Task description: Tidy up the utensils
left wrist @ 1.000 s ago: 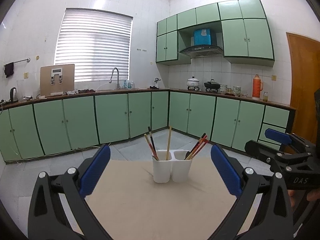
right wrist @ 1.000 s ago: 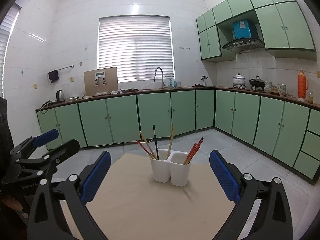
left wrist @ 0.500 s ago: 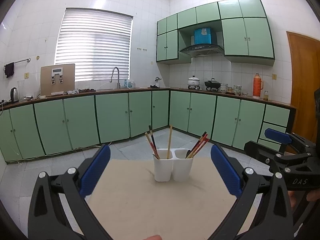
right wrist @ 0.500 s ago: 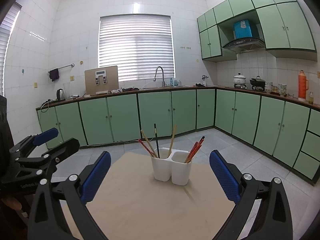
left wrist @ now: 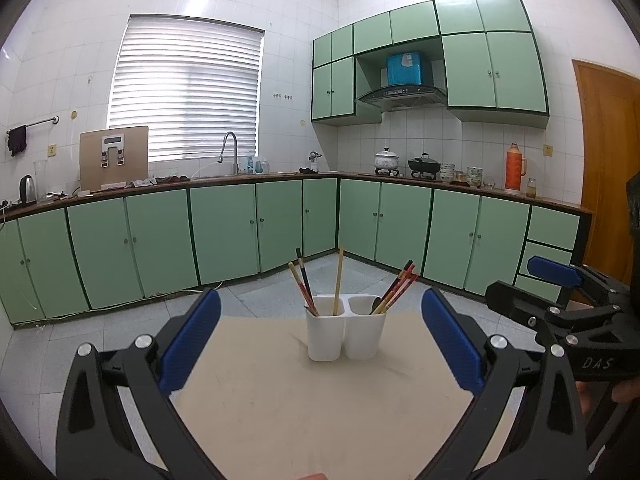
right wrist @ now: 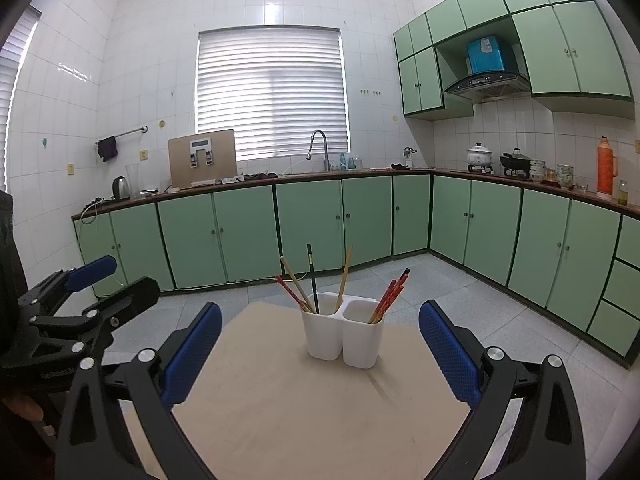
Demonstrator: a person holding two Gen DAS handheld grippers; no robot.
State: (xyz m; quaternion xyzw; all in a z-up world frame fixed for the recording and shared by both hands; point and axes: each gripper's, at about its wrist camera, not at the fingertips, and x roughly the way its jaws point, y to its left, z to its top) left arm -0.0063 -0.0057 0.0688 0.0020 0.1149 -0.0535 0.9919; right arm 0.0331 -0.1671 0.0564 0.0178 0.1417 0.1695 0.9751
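Note:
A white two-compartment utensil holder (left wrist: 345,333) (right wrist: 342,332) stands on the far part of a beige table (left wrist: 320,400) (right wrist: 312,404). Mixed chopsticks (left wrist: 304,286) (right wrist: 310,280) lean in its left compartment; red chopsticks (left wrist: 398,286) (right wrist: 390,294) lean in its right one. My left gripper (left wrist: 320,344) is open and empty, well short of the holder. My right gripper (right wrist: 320,344) is also open and empty, at a similar distance. Each gripper shows at the edge of the other's view: the right gripper's fingers (left wrist: 554,274), the left gripper's fingers (right wrist: 90,272).
Green base cabinets (left wrist: 224,236) run along the far walls under a dark countertop with a sink tap (left wrist: 230,152), kettle (left wrist: 26,188), pots (left wrist: 386,158) and an orange thermos (left wrist: 514,166). A wooden door (left wrist: 608,168) is at right. Grey tiled floor surrounds the table.
Both grippers have shifted only slightly; the holder sits a touch more centred in the left wrist view. Both stay open and empty.

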